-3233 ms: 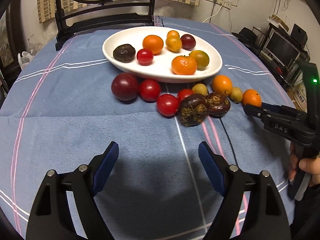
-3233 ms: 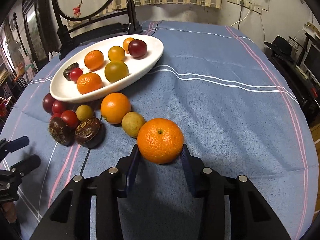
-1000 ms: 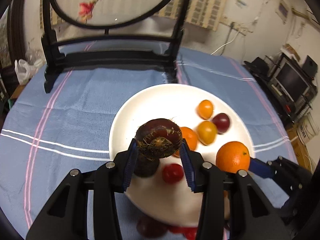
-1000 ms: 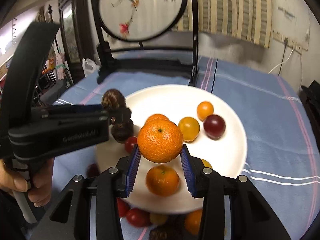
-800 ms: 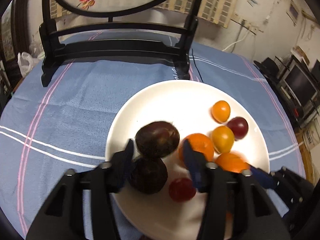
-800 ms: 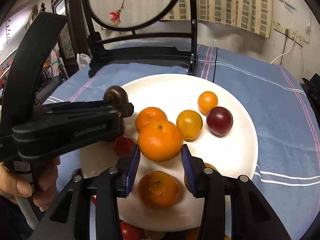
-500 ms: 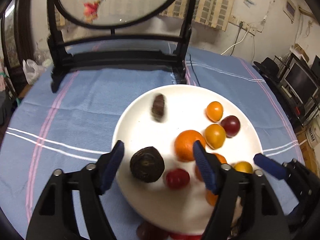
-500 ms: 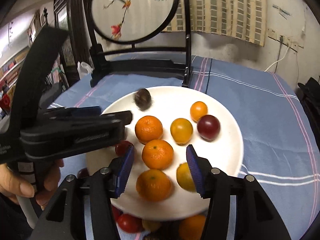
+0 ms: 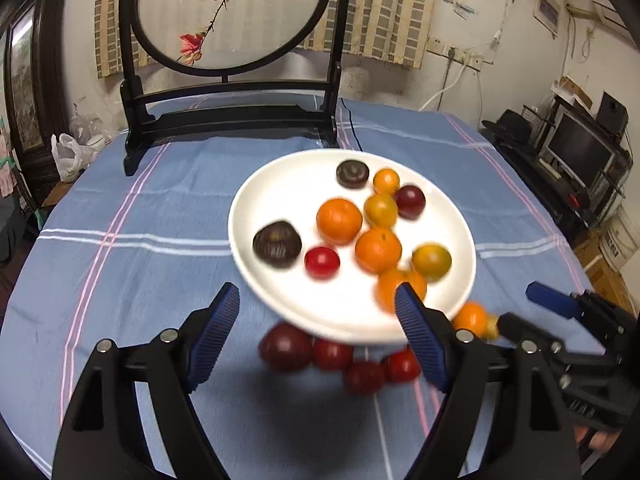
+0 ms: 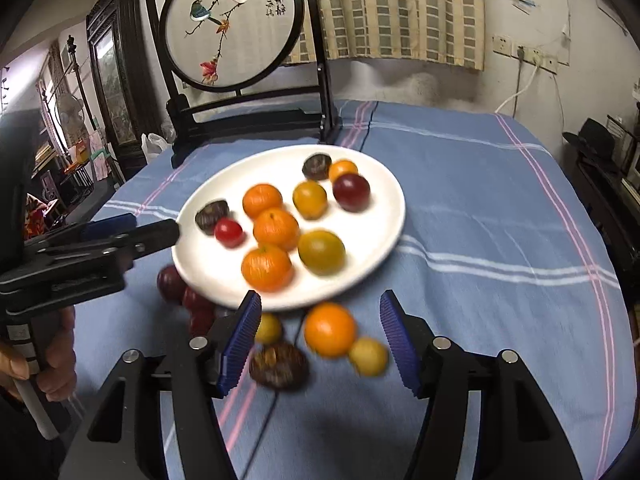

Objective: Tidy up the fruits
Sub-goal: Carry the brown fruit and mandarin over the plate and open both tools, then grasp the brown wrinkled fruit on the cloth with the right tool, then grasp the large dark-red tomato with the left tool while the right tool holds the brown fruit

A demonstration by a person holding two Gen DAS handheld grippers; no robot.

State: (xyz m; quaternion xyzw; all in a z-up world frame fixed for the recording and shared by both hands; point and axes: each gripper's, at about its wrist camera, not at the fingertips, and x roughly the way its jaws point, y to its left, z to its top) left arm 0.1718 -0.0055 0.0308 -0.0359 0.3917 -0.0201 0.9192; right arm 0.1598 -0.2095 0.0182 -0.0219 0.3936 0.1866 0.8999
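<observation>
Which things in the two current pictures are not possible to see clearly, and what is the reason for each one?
- Red fruits on the cloth, left wrist view: blurred, and the white plate covers their far sides, so the count is uncertain.
- Dark fruit, right wrist view: blurred, kind unclear.
- Yellow fruit, right wrist view: partly behind the right gripper finger.
- Person's hand, right wrist view: cut by the edge.

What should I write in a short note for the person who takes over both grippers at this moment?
Left gripper: open, empty, above the near rim of the white plate.
Right gripper: open, empty, over the loose fruit.
Done: ten fruits lie on the plate.
Left: on the blue cloth in front of the plate, an orange, a dark brown fruit, two small yellow fruits, several red ones.
</observation>
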